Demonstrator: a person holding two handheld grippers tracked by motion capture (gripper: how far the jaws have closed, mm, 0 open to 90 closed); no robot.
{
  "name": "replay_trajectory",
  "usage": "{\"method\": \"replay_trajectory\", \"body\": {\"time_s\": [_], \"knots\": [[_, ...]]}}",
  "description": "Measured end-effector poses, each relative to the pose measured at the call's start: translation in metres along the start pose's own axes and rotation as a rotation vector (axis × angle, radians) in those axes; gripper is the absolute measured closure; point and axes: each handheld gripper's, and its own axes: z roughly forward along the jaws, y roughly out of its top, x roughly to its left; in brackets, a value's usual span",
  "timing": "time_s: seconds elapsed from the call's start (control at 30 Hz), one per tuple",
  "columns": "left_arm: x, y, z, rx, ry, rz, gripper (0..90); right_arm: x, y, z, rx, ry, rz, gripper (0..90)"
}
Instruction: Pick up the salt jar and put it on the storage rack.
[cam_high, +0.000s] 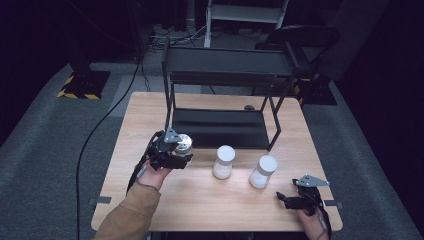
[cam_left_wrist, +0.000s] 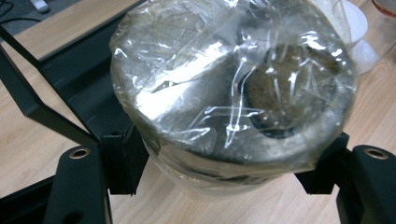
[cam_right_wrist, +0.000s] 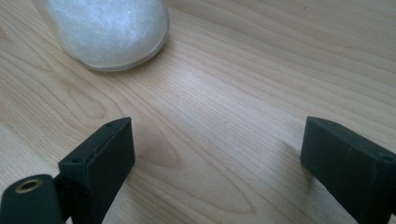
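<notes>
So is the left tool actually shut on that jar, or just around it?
Shut on it: the left tool has both black jaws pressed against the sides of the plastic-wrapped jar, near the black rack.

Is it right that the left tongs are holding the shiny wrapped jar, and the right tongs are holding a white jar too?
Not quite. The left tongs do hold the shiny wrapped jar, clamped on both sides. But the right tongs hold nothing: the right gripper view shows them open over bare table, with the white jar standing apart, ahead of them.
</notes>
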Motion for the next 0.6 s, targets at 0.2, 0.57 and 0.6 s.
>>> {"method": "replay_trajectory", "body": {"time_s": [0.2, 0.57, 0.6], "knots": [[-0.001, 0.012, 0.005, -0.009, 0.012, 0.023, 30.0, 0.0, 0.0, 0.0, 0.0, 0.0, 0.0, 9.7], [0.006, 0.029, 0.025, 0.001, 0.04, 0.031, 30.0, 0.0, 0.0, 0.0, 0.0, 0.0, -0.001, 9.7], [0.007, 0.032, 0.028, 0.004, 0.047, 0.038, 29.9, 0.0, 0.0, 0.0, 0.0, 0.0, -0.001, 9.7]]}}
